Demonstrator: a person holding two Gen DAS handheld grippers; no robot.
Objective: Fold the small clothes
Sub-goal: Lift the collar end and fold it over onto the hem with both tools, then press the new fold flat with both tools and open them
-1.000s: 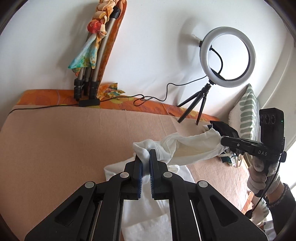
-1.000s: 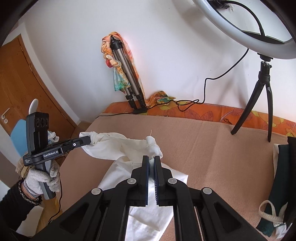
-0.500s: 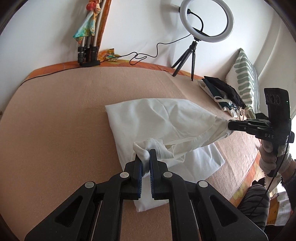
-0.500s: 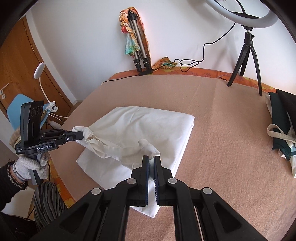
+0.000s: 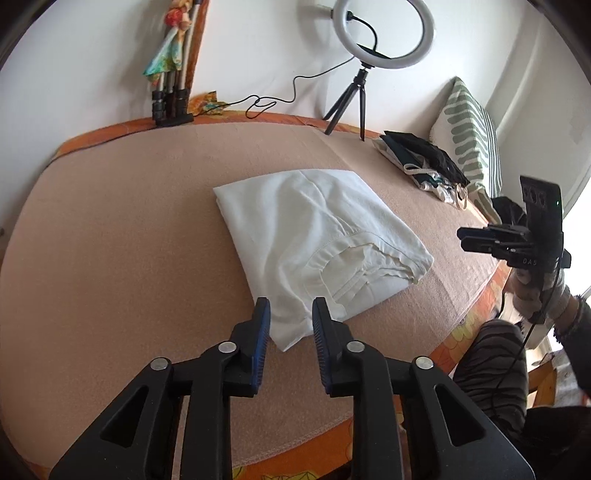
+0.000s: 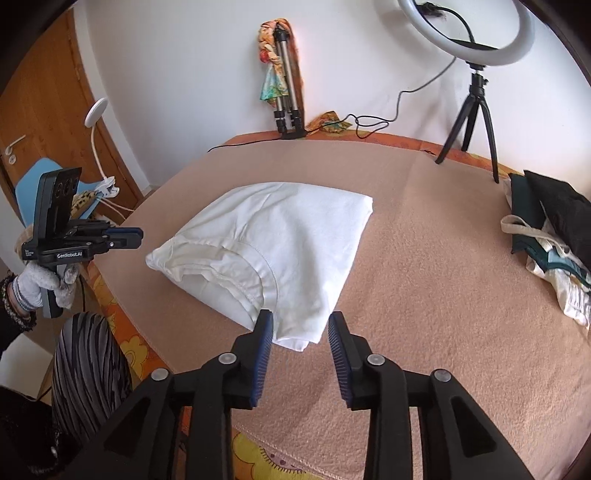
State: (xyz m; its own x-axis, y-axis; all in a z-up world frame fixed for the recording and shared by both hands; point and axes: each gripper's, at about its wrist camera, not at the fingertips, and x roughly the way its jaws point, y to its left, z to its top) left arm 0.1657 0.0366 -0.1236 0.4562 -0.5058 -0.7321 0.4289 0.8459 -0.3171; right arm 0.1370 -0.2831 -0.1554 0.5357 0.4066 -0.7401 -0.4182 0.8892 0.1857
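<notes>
You're working over a bed [image 5: 110,229] under a peach blanket, white wall behind; a ring light [image 5: 384,35] on its tripod stands at the far edge, with a striped pillow [image 5: 469,133] and dark clothes [image 5: 424,155] toward the right end. The white garment [image 5: 314,236] now lies folded flat near the front edge, no longer stretched between your tools. Your left gripper [image 5: 291,314] and right gripper [image 6: 300,326] have just been opening, parted, gripping nothing

A peach-blanketed bed [image 5: 122,236] bears a folded white garment [image 5: 314,236].
</notes>
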